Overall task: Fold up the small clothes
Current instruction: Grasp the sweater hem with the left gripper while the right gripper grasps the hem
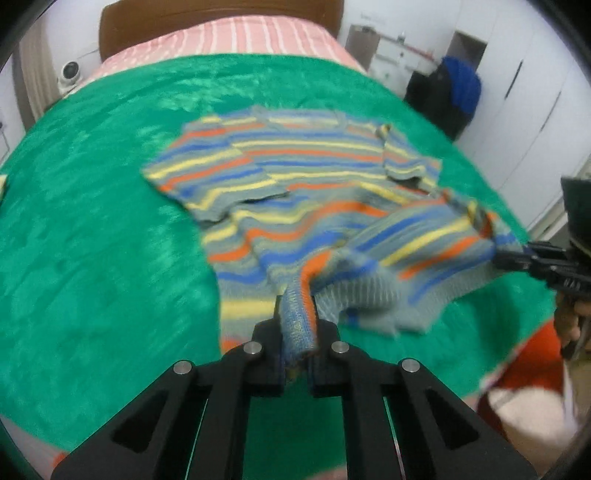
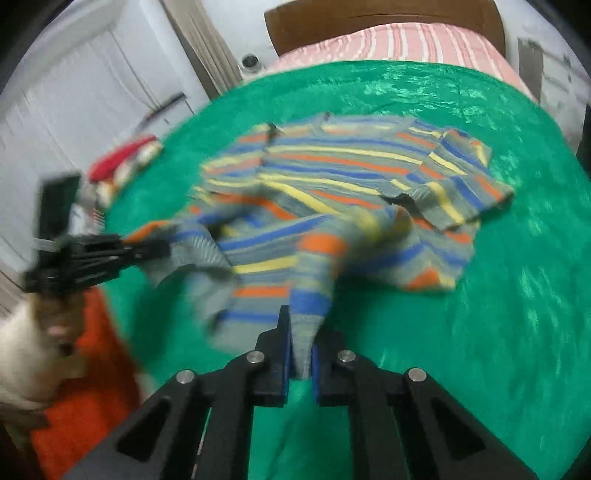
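A small striped knit sweater [image 1: 295,162] in grey, blue, yellow and orange lies on a green blanket [image 1: 92,221]; it also shows in the right wrist view [image 2: 351,173]. My left gripper [image 1: 297,325] is shut on one corner of the sweater's bottom hem and holds it lifted. My right gripper [image 2: 301,343] is shut on the other hem corner. Each gripper shows in the other's view, the right one at the right edge [image 1: 517,256], the left one at the left edge [image 2: 147,249]. The hem hangs lifted between them; the upper body and sleeves lie flat.
The blanket covers a bed with a pink striped sheet [image 1: 258,37] and a brown headboard [image 1: 221,14]. A red and white cloth [image 2: 122,162] lies at the blanket's edge. White cupboards [image 1: 535,110] stand beside the bed. A white camera [image 1: 70,72] sits near the headboard.
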`<state>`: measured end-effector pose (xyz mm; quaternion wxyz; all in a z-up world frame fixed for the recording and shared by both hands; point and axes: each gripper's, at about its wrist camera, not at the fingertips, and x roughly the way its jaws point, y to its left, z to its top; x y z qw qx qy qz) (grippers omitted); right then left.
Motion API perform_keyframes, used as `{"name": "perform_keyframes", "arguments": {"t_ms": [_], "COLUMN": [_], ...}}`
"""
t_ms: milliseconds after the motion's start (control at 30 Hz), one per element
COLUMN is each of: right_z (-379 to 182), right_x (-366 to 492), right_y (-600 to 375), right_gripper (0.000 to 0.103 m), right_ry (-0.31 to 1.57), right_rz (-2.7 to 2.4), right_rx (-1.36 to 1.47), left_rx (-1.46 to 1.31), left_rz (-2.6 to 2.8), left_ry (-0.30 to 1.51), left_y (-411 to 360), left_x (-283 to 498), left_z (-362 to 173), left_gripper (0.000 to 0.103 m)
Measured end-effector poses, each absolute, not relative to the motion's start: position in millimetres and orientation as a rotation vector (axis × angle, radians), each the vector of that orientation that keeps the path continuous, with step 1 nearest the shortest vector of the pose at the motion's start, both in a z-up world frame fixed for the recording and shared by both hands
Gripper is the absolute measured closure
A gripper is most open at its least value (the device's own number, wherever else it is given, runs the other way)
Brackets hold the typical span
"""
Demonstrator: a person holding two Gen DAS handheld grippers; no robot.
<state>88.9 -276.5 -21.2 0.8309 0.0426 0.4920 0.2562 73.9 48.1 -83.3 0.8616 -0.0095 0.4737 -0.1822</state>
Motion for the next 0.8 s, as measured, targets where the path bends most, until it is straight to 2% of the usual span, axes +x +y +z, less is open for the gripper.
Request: {"name": "perform_keyframes", "arguments": {"t_ms": [100, 200, 233, 267, 300, 333, 367, 433, 500, 633, 733, 767, 800], "right_z": [-2, -21, -30, -44, -53, -62, -68, -72, -70, -67, -81, -90, -95], "right_x": [45, 19, 14, 11, 9, 7, 7, 5, 6, 18, 34, 34, 36], "right_y": [-297, -308, -313, -316, -322, -330, -337, -352, -364, -360, -343, -337, -330], "right_gripper": [0.094, 0.093, 0.092, 0.091, 0.084, 0.075, 0.07, 0.057, 0.053, 0.051, 0.051, 0.051, 0.056], "right_ry": [1.091, 1.163, 1.181, 1.195, 1.207, 1.218, 1.215, 1.196, 1.164, 1.108, 1.145, 1.178, 1.212], "right_rz": [0.578, 0.525, 0.499, 0.454, 0.42, 0.386, 0.357, 0.335, 0.355, 0.383, 0.393, 0.413, 0.426], "right_rx": [0.172, 0.22, 0.229, 0.236, 0.249, 0.272, 0.298, 0.368, 0.451, 0.42, 0.364, 0.346, 0.318], "left_rx": [-0.013, 0.068, 0.082, 0.075, 0.053, 0.019, -0.009, -0.047, -0.064, -0.045, -0.047, -0.047, -0.046], "left_rz": [-0.382, -0.323, -0.309, -0.306, -0.301, -0.295, -0.291, -0.3, -0.313, -0.358, -0.405, -0.413, -0.425], "left_ry": [1.034, 1.113, 1.132, 1.141, 1.143, 1.129, 1.109, 1.097, 1.109, 1.132, 1.095, 1.092, 1.1], "left_y": [74, 78, 79, 82, 85, 92, 96, 100, 98, 80, 69, 68, 65], "left_x": [48, 35, 31, 29, 26, 22, 21, 23, 29, 37, 37, 37, 37], "left_z": [-83, -107, -115, -120, -122, -120, -118, -116, -122, -139, -144, -145, -147], "left_gripper": [0.097, 0.089, 0.08, 0.065, 0.055, 0.038, 0.029, 0.028, 0.028, 0.028, 0.03, 0.045, 0.063]}}
